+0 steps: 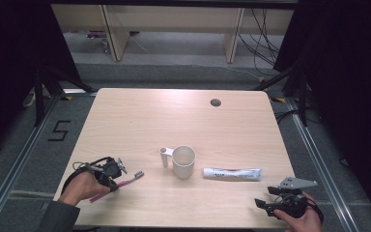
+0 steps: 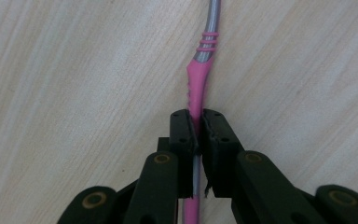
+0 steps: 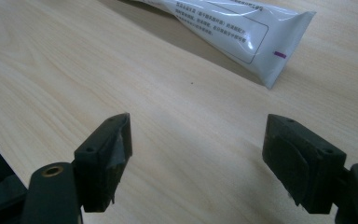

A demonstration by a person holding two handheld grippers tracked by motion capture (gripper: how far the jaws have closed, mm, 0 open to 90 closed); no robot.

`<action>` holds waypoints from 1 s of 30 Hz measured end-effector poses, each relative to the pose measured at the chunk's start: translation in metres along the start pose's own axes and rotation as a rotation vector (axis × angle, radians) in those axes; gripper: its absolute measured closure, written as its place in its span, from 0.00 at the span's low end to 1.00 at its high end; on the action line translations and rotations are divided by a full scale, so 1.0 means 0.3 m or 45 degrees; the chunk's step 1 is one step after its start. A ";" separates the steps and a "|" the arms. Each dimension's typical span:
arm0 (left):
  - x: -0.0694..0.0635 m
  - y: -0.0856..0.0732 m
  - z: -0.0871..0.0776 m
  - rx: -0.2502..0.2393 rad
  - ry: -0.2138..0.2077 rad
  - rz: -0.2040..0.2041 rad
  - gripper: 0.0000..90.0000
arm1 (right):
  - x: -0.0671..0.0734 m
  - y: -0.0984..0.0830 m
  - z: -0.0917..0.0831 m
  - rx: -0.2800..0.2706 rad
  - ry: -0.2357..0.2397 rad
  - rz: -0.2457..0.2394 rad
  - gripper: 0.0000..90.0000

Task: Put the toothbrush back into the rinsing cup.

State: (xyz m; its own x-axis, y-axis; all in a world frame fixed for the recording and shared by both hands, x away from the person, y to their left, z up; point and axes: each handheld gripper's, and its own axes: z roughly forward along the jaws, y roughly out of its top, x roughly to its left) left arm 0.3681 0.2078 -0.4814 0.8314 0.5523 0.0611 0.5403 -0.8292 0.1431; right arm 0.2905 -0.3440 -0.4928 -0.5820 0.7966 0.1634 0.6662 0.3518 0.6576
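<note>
gripping pink toothbrush [image 2: 196, 88]: left hand-held gripper [image 2: 195, 128]; right hand-held gripper [image 3: 196, 149] agape; cup [image 1: 183, 161] empty.

The table [image 1: 183, 121] looks like pale wood laminate, matt, with fine grain. Clamped in the left claw [image 2: 195, 133], the toothbrush [image 2: 196, 88] has a smooth pink plastic handle with 3 pink ribs on a silver-grey neck. Both claws are matt black plastic. Ahead of the right claw [image 3: 196, 154], the tube [image 3: 242, 32] is glossy white plastic.

A black "5" [image 1: 59, 131] is marked on the grey floor, left of frame; the toothpaste tube [image 3: 233, 28] carries print too small to read
</note>
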 end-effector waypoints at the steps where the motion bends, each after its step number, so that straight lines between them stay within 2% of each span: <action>1: 0.001 0.005 0.000 0.014 -0.002 0.002 0.92 | 0.001 0.000 0.000 0.004 0.005 0.004 0.28; 8: 0.000 0.024 0.001 0.065 -0.011 -0.024 0.93 | -0.001 0.000 0.003 0.007 0.000 -0.001 0.28; 9: 0.001 0.026 0.000 0.072 -0.015 -0.016 0.93 | -0.001 -0.001 0.004 0.002 0.007 0.002 0.28; 12: 0.003 0.026 0.000 0.071 -0.016 -0.008 0.93 | -0.002 -0.001 0.007 -0.005 0.001 -0.012 0.28; 15: 0.006 0.022 0.000 0.059 -0.018 -0.034 0.93 | -0.002 -0.001 0.005 -0.002 -0.005 -0.014 0.28; 16: 0.009 0.018 -0.004 0.028 -0.026 -0.044 0.93 | -0.001 0.001 0.003 0.001 -0.002 -0.006 0.28; 17: 0.009 0.015 -0.008 0.004 -0.023 -0.049 0.93 | -0.005 0.001 0.001 -0.001 -0.011 -0.026 0.28; 18: 0.010 0.013 -0.016 -0.014 -0.027 -0.055 0.93 | -0.002 0.001 0.002 -0.003 0.003 0.000 0.28; 19: 0.010 0.013 -0.016 -0.014 -0.027 -0.055 0.93 | -0.002 0.001 0.002 -0.003 0.003 0.000 0.28; 21: 0.013 0.007 -0.035 -0.075 -0.033 -0.065 0.93 | -0.004 -0.001 0.003 -0.010 -0.002 -0.008 0.28; 22: 0.016 -0.001 -0.052 -0.140 -0.036 -0.056 0.93 | -0.004 0.000 0.004 -0.011 0.011 -0.005 0.28; 24: 0.026 -0.009 -0.068 -0.226 -0.039 -0.066 0.93 | -0.004 0.000 0.003 -0.009 0.015 -0.005 0.28; 25: 0.029 -0.014 -0.076 -0.267 -0.049 -0.086 0.93 | -0.004 0.000 0.003 -0.010 0.015 -0.005 0.28; 26: 0.031 -0.019 -0.082 -0.334 -0.047 -0.119 0.93 | -0.006 0.002 0.002 -0.013 0.007 -0.018 0.28; 27: 0.031 -0.019 -0.082 -0.334 -0.047 -0.119 0.93 | -0.006 0.002 0.002 -0.013 0.007 -0.018 0.28; 28: 0.038 -0.026 -0.091 -0.377 -0.054 -0.134 0.93 | -0.007 0.001 0.001 -0.018 -0.005 -0.020 0.28; 30: 0.042 -0.034 -0.101 -0.456 -0.035 -0.172 0.93 | -0.004 0.000 0.001 -0.013 0.002 0.002 0.28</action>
State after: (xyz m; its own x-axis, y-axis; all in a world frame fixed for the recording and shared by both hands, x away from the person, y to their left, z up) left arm 0.3691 0.2259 -0.4522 0.7618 0.6478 -0.0075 0.5694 -0.6640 0.4846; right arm 0.2914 -0.3446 -0.4931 -0.5821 0.7961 0.1655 0.6622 0.3460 0.6647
